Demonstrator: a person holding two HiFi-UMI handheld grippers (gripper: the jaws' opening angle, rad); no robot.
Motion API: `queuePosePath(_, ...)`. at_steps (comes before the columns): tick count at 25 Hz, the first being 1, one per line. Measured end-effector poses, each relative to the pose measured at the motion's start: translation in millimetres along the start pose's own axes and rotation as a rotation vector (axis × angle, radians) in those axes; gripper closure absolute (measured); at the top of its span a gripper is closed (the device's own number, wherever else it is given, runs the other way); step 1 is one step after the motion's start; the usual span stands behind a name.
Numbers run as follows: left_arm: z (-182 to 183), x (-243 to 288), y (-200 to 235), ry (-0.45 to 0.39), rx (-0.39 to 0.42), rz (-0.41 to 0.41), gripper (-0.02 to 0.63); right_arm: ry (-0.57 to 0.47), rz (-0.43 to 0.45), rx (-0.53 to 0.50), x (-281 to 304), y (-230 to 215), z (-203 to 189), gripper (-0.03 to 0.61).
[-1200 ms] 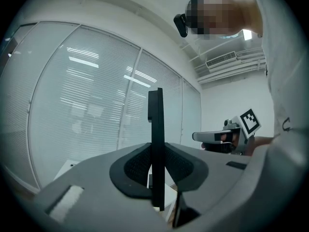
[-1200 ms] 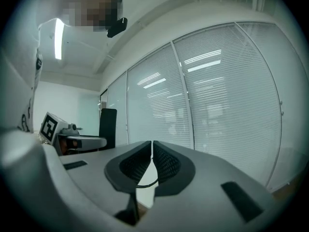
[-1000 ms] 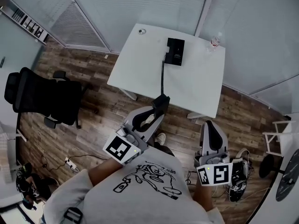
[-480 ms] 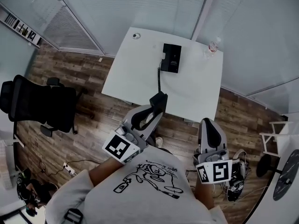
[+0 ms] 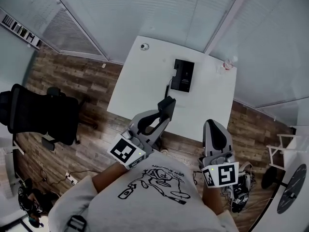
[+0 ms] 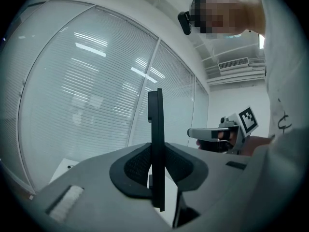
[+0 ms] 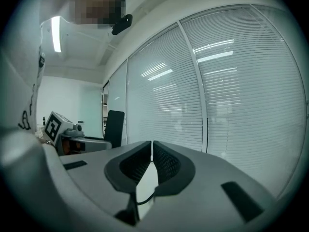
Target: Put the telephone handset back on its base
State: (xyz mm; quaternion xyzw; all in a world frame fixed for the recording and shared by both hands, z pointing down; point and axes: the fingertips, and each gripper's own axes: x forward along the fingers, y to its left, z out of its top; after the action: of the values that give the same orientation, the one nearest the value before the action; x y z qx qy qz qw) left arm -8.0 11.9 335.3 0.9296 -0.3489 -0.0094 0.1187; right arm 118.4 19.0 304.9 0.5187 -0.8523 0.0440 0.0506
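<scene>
Currently the left gripper [image 6: 155,170] is clamped on the telephone handset [image 6: 155,124]. Both pads press on the flat black slab, which shows edge-on, upright, and sticks up well above the jaws. Right gripper [image 7: 151,159] is pressed together with nothing in it, just a thin slit between the pads.

In the head view both grippers point roughly toward the base [image 5: 183,75]. The left one is nearer to it; the right one sits further back and off to the base's right.

Handset is in the air on the person's side of the base, apart from it and not touching. Black cord [image 5: 168,88] runs from the base's left edge down to the handset.

Base lies flat on the white table [image 5: 140,86], long side pointing away from the person. Small round object [image 5: 144,46] sits beyond and left of the base, near the table's far left corner. Clear item [image 5: 227,64] is right of the base at the far right corner, too blurred to identify.

Black office chair [image 5: 41,112] stands well left of the base on the wood floor [image 5: 96,81]. Slatted blinds [image 5: 145,8] run behind glass beyond the base. Person's grey printed T-shirt [image 5: 145,192] fills the bottom of the head view, on the near side of the base.
</scene>
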Motion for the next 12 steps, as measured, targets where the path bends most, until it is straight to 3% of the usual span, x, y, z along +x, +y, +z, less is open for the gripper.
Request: queuePosePath(12,-9,45,66,0.071,-0.041,-0.102,0.54,0.074,-0.068,-0.033,79,-14,-14,0.568)
